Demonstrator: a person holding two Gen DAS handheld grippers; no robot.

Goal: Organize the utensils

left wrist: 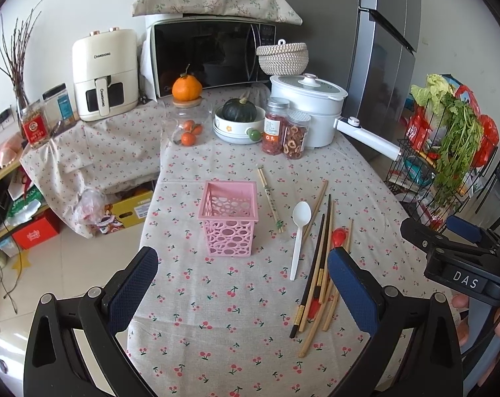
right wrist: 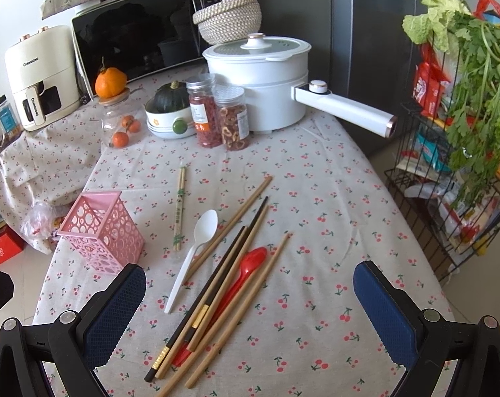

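Utensils are lying loose on the cherry-print tablecloth (right wrist: 316,198): a white plastic spoon (right wrist: 197,248), a red plastic spoon (right wrist: 250,264), black chopsticks (right wrist: 227,264) and bamboo chopsticks (right wrist: 240,314), with a wrapped bamboo pair (right wrist: 180,205) apart. The pink perforated plastic holder (left wrist: 228,218) is standing upright and empty beside them. A glass jar (left wrist: 185,125) is holding tangerines; a white bowl (left wrist: 238,127) is holding a dark green squash. The cream air fryer (left wrist: 104,72) is reading "CHANGHONG". The left gripper (left wrist: 243,281) and right gripper (right wrist: 250,297) are hovering wide apart, gripping nothing.
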